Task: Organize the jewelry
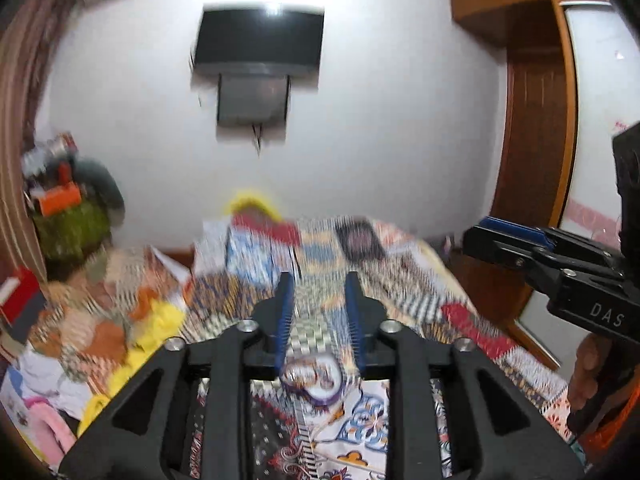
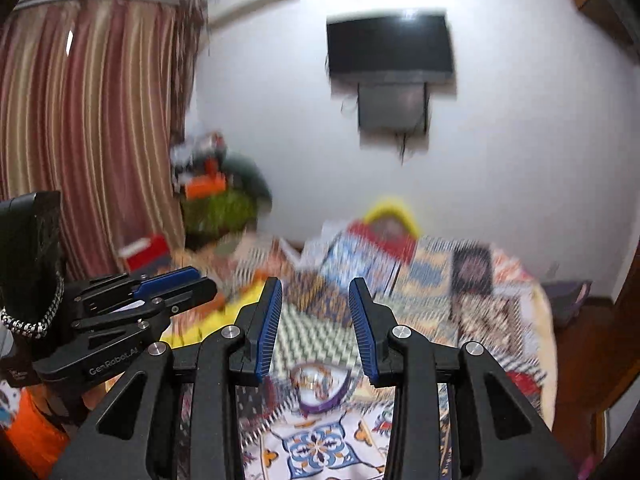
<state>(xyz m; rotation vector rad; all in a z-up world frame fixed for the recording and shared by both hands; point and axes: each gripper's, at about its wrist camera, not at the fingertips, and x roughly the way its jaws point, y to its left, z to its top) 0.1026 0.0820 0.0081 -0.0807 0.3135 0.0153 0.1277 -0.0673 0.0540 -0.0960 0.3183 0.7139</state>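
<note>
Both claws are raised over the patterned bedspread (image 1: 420, 280), partly open and gripping nothing. A small heart-shaped dish (image 1: 314, 378) lies on the cloth below the left claw (image 1: 320, 292); in the right claw's (image 2: 316, 300) view it sits low between the fingers, clear of them.

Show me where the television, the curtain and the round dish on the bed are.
television (image 1: 258, 38), left wrist view, middle of the dark screen
curtain (image 2: 92, 120), right wrist view, middle of the striped folds
dish (image 2: 320, 388), right wrist view, its patterned inside, between the tong arms
</note>
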